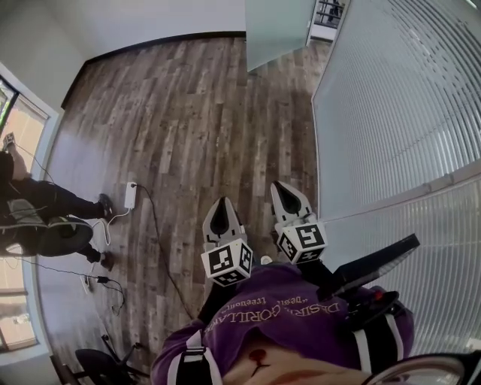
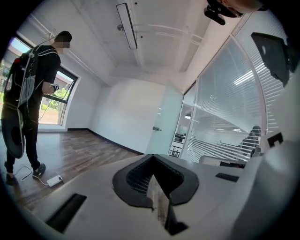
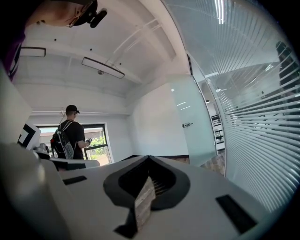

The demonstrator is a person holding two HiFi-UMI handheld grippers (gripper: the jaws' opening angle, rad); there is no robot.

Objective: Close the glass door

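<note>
The glass door (image 1: 276,30) is seen at the far end of the room, a frosted pane standing open and swung away from the slatted glass wall (image 1: 398,113) that runs up to it. In the left gripper view the glass door (image 2: 167,121) is shown straight ahead, with a small metal handle (image 2: 156,128) on its near edge; the same door (image 3: 193,123) and handle (image 3: 187,124) are met in the right gripper view. A gap of doorway (image 1: 328,13) is left between the door and the wall, through which another room is glimpsed (its contents are too small to tell).

Well short of the door, the left gripper (image 1: 222,214) and the right gripper (image 1: 288,201) are held side by side over the wood floor (image 1: 188,113), both pointed toward the door. The jaws of the left gripper (image 2: 153,160) are pressed together with nothing between them, and those of the right gripper (image 3: 149,159) are likewise clenched on nothing.

Farther from the door, to the side opposite the slatted wall, a white power strip (image 1: 131,195) is laid on the floor with a dark cable (image 1: 156,241) trailing from it. Beyond it a person (image 2: 33,93) with a backpack is seen standing by a window (image 3: 96,140).
</note>
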